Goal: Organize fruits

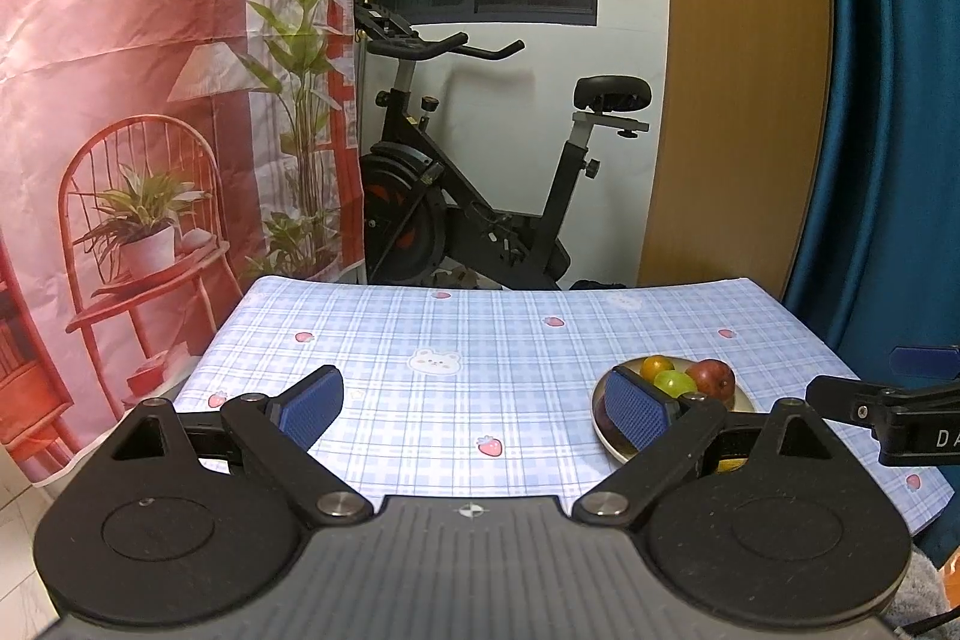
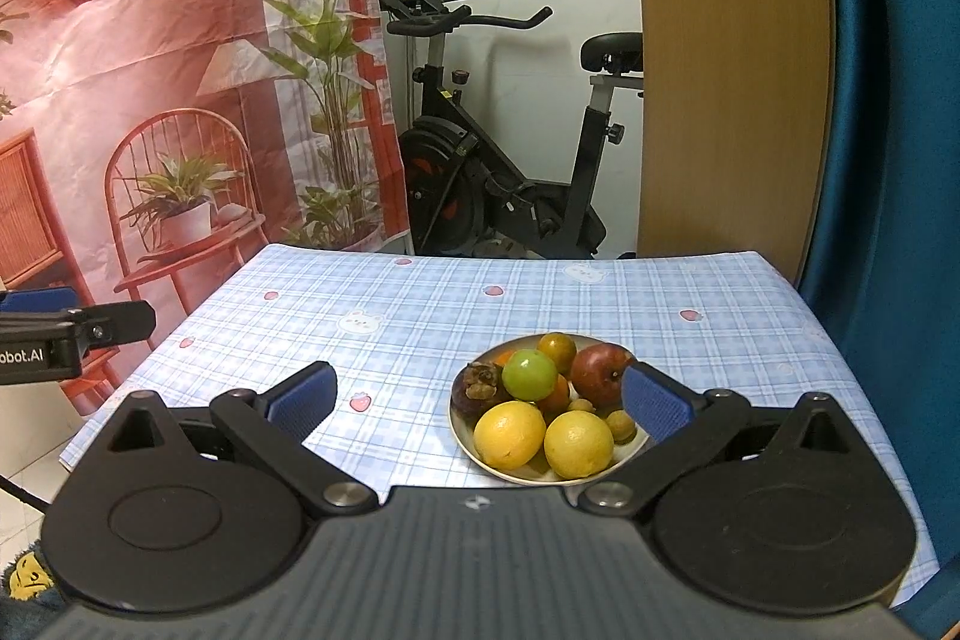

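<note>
My table (image 2: 420, 304) fills the lower half of both views, covered in a blue checked cloth with small strawberries and bears. Behind it stand an exercise bike (image 2: 510, 148) and a red printed backdrop (image 2: 150, 70). My left gripper (image 1: 474, 406) hangs over the bare left-centre of the cloth, its blue pads spread wide with nothing between them. My right gripper (image 2: 480, 400) is likewise spread wide and empty, hovering just short of the plate (image 2: 516, 473). That plate sits on the right half of the table, piled with fruit: two yellow citrus (image 2: 510, 433) at the near rim, a red apple (image 2: 600, 373) at the back right, a green fruit (image 2: 529, 375) on top in the middle, a dark mangosteen (image 2: 474, 388) on the left, an orange-green fruit (image 2: 557, 349) behind, and small brown longans (image 2: 621, 425) by my right pad.
</note>
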A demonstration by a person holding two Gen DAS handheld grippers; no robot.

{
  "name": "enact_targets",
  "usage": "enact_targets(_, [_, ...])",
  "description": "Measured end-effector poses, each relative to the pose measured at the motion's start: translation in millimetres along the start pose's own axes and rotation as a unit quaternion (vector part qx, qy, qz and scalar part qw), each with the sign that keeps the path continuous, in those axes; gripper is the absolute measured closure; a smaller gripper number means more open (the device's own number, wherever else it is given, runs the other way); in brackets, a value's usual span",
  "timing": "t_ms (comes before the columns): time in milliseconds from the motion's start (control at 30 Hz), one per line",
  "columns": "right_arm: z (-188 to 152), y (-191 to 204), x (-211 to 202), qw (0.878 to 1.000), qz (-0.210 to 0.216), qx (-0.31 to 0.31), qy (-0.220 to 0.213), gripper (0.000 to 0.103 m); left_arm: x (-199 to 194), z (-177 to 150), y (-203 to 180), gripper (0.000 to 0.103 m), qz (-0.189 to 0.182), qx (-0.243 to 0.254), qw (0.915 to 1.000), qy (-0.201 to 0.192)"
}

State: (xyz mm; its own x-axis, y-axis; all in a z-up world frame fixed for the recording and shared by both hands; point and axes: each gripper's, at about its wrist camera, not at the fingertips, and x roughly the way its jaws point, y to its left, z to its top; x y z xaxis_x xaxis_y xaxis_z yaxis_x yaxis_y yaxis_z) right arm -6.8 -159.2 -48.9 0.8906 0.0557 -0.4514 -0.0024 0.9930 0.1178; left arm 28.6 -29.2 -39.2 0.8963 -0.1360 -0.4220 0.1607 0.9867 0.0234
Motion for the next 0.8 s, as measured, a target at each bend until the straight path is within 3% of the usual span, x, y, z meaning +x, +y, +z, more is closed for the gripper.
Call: enact_targets(800, [1.8, -1.5, 0.8, 1.0, -0.001, -0.002, -0.002, 0.0, -6.2, 0.1, 3.2, 0.007, 0.001, -0.002, 1.0, -0.009])
